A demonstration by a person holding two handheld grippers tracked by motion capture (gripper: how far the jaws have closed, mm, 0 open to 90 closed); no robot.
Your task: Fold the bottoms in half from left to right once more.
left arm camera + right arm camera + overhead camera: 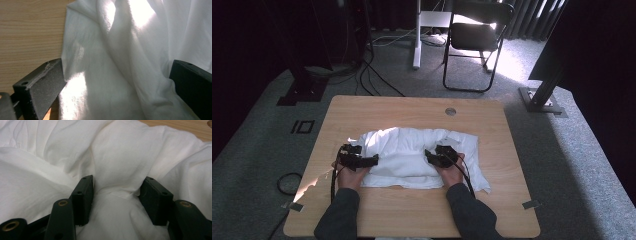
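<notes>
From above, the rumpled white cotton cloth (412,157) lies mid-desk (362,112); my left tongs (358,159) sit at its left edge, right tongs (441,156) on its near right part; left gripper view: jaws wide, cloth (120,62) between, unpinched, so I'd close before lifting; right gripper view: jaws pinch a thick fold (117,170); I'd lift both evenly.

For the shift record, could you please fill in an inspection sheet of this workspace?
Surface: wooden table, round grommet hole near far edge.
Job's things: white cloth, bunched and wrinkled, mid-table.
Clutter: nothing seen.
Grippers: left gripper jaws wide apart, cloth between them; right gripper jaws pinching a bunched fold.
Cables: gripper cable by left hand; floor cables beyond the table.
Surroundings: grey carpet, folding chair, dark curtains.
</notes>
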